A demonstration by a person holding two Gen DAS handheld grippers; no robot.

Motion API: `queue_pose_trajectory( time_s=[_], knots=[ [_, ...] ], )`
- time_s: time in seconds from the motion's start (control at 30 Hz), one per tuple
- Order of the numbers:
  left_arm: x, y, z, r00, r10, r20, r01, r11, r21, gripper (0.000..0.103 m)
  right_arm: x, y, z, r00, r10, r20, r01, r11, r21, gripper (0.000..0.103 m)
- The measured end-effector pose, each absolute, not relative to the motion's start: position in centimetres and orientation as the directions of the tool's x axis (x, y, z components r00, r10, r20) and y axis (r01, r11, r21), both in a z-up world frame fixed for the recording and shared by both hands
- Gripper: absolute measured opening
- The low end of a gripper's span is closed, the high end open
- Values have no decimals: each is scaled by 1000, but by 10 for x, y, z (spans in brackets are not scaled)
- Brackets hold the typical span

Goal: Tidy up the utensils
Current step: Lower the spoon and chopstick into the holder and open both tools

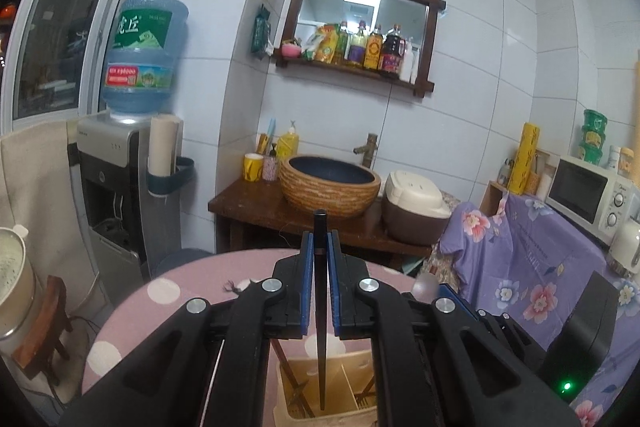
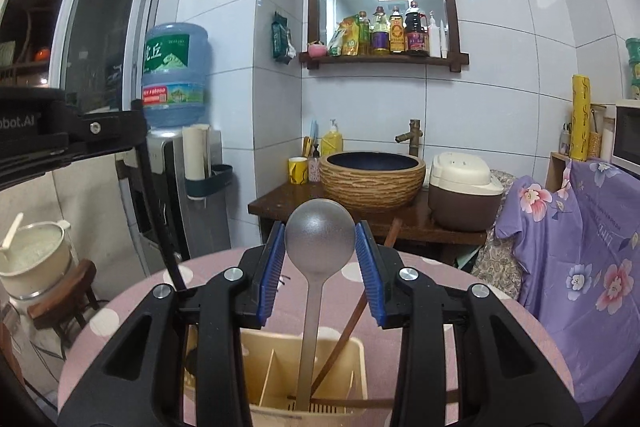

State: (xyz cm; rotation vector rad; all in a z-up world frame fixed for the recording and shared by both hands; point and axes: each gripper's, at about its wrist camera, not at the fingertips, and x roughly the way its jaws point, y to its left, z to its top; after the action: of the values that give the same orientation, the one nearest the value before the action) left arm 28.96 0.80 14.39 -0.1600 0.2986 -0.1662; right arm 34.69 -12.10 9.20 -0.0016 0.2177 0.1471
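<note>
My left gripper is shut on a dark chopstick that stands upright, its lower end down inside the beige divided utensil holder. My right gripper is shut on a grey metal spoon; the blue pads press the sides of its bowl. The spoon's handle runs down into the holder. Brown chopsticks lean in the holder's right compartment. In the right wrist view the left gripper shows at the upper left with its dark chopstick hanging below it. The holder stands on a pink dotted round table.
A water dispenser and a pot on a wooden stool stand to the left. Behind the table are a basin and rice cooker on a dark counter. Purple floral cloth and a microwave are to the right.
</note>
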Motion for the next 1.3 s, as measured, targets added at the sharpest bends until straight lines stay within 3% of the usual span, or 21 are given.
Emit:
queue_pose_trajectory(
  time_s=[0.53,0.77,0.9,1.0,1.17,1.23,1.3],
  knots=[
    [289,9,82,901,-208,-381,149,972,-179,8,324,-114,37,925,175,-336,-213,974,-80,37],
    [281,7,85,898,-219,-383,166,972,-168,10,314,-113,30,927,188,-324,-236,965,-113,38],
    [268,7,88,913,-205,-353,162,976,-148,43,306,-119,33,929,197,-312,-239,966,-102,41],
    [252,12,90,923,-196,-330,154,977,-149,51,296,-126,34,929,211,-304,-247,965,-87,53],
    [225,20,86,930,-194,-313,147,975,-169,71,272,-135,33,920,251,-302,-280,958,-57,54],
    [218,22,80,926,-188,-328,138,976,-169,80,260,-138,33,916,265,-300,-292,955,-49,60],
    [214,23,72,917,-184,-355,131,977,-169,83,245,-140,30,912,279,-300,-308,950,-53,62]
  ],
)
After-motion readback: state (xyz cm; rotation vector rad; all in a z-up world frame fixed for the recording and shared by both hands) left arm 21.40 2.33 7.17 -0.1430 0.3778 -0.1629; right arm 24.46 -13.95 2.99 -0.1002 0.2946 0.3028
